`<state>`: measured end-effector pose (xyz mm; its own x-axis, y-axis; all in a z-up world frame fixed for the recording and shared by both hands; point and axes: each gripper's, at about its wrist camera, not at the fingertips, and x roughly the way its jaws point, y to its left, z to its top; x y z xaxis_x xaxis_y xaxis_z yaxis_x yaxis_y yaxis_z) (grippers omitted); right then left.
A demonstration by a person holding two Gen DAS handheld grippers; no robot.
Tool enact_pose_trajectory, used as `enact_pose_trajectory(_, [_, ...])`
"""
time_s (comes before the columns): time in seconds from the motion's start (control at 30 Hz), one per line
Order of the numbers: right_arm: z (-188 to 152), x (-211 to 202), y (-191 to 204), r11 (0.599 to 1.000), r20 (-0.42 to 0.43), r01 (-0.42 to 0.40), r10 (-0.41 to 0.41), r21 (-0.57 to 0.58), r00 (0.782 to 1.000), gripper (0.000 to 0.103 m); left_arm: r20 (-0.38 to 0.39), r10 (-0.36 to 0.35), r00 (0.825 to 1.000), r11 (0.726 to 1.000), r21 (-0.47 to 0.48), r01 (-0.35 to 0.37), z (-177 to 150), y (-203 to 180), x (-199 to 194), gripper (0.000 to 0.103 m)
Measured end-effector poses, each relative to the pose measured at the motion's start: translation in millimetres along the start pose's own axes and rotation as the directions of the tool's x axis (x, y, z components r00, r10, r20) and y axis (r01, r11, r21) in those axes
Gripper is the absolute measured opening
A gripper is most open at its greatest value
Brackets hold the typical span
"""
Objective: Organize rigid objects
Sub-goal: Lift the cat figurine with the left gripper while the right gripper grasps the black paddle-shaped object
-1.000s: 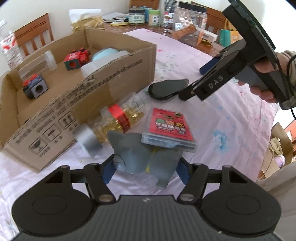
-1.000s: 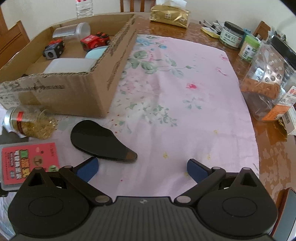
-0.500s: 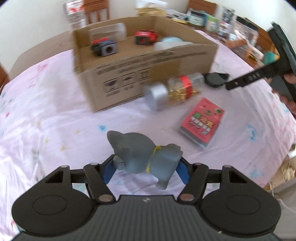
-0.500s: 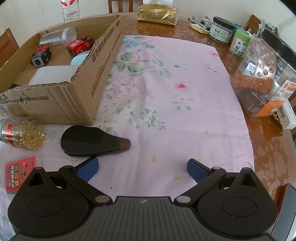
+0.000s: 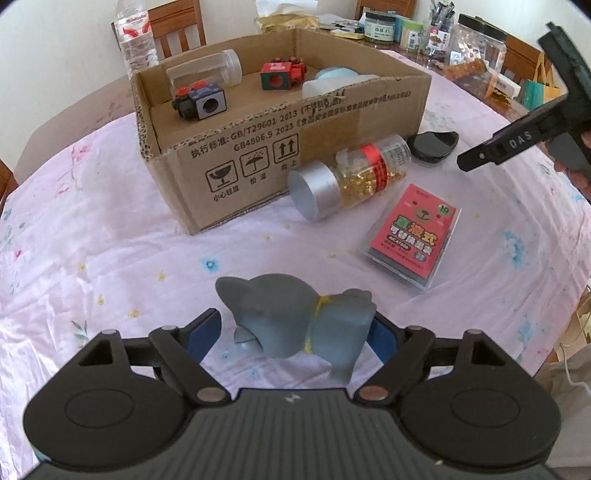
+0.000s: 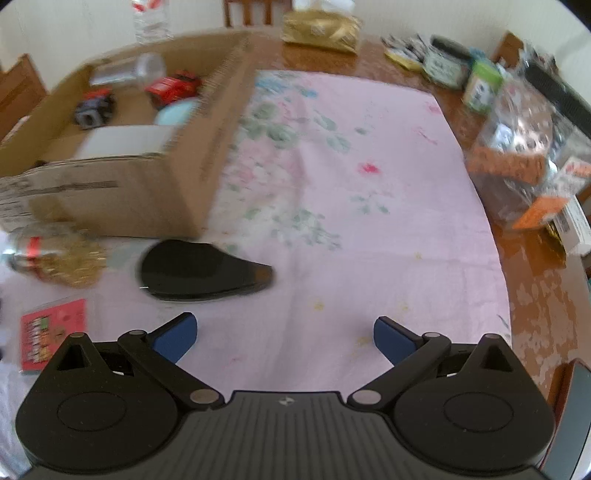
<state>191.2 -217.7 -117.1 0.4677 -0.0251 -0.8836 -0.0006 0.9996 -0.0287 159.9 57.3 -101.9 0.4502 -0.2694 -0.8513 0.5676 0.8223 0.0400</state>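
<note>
My left gripper (image 5: 295, 332) is shut on a grey elephant figure (image 5: 295, 321) and holds it above the pink cloth, in front of the open cardboard box (image 5: 280, 147). The box holds two toy blocks (image 5: 201, 101), a clear jar and a pale blue item. Beside the box lie a jar of gold beads (image 5: 354, 177), a red card pack (image 5: 413, 236) and a black flat case (image 5: 432, 146). My right gripper (image 6: 282, 338) is open and empty, just in front of the black case (image 6: 199, 271), and also shows in the left wrist view (image 5: 517, 140).
Jars, tins and a clear plastic tub (image 6: 517, 147) crowd the bare wooden table on the right. A gold tissue pack (image 6: 321, 29) and a water bottle (image 5: 135, 40) stand behind the box. Chairs ring the table.
My left gripper has lifted and pulled back from the box with the elephant. My right gripper has shifted slightly near the black case; its view is blurred by motion.
</note>
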Motion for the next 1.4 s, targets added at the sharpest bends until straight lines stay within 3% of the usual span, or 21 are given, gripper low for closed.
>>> enact_pose_trajectory(0.23, [-2, 3, 28, 0.999, 0.039, -0.035, 0.037, -0.036, 0.999, 0.103, 0.004, 0.006, 1.0, 1.0, -0.006, -0.006, 2, 0, 2, 0.084])
enact_pose_trajectory(0.73, [13, 18, 43, 0.998, 0.088, -0.027, 0.031, -0.055, 0.996, 0.103, 0.002, -0.041, 0.999, 0.998, 0.05, 0.04, 4, -1, 1, 0.083])
enact_pose_trajectory(1.07, [15, 20, 46, 1.0, 0.097, -0.012, 0.014, -0.028, 0.995, 0.103, -0.008, -0.061, 0.998, 0.997, 0.056, 0.061, 5, 5, -1, 0.075])
enact_pose_trajectory(1.27, [17, 18, 48, 0.999, 0.104, -0.013, 0.016, -0.03, 0.995, 0.093, -0.006, -0.056, 0.998, 0.997, 0.052, 0.056, 4, 4, -1, 0.073])
enact_pose_trajectory(1.4, [18, 18, 48, 0.999, 0.098, -0.012, 0.015, -0.031, 0.995, 0.093, -0.008, -0.05, 0.999, 0.998, 0.047, 0.05, 4, 3, -1, 0.073])
